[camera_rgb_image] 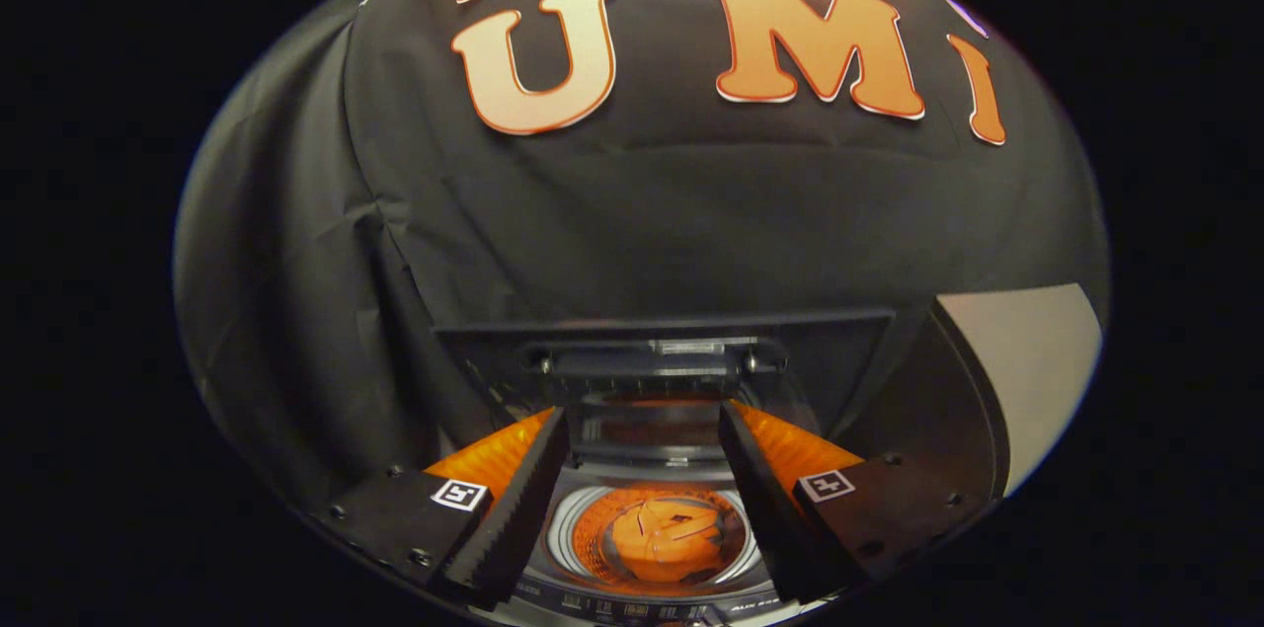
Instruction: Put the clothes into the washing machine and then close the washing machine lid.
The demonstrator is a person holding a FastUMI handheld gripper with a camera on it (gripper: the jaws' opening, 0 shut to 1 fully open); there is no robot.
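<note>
While I hold the gripper above the washing machine, its own camera looks down along both fingers into the drum, and I take that drum as my landmark. The fingers are spread wide with nothing between them, one standing over each side of the drum's mouth. The clothes, an orange bundle, lie at the bottom of the drum, below and between the fingers, so I judge the loading part done and the fingers released because the bundle has been let go. The lid stands raised behind the drum, its dark panel upright against the booth's black cloth; it is still open, so closing it is what remains. I judge the wide spread also keeps both fingers off the drum's rim. For room, the space straight above the drum is free. The lid's top edge lies beyond the fingertips, and behind it the cloth hangs close, so I would reach over that edge from the front. A pale surface sits to the right of the lid, well apart from the drum.
</note>
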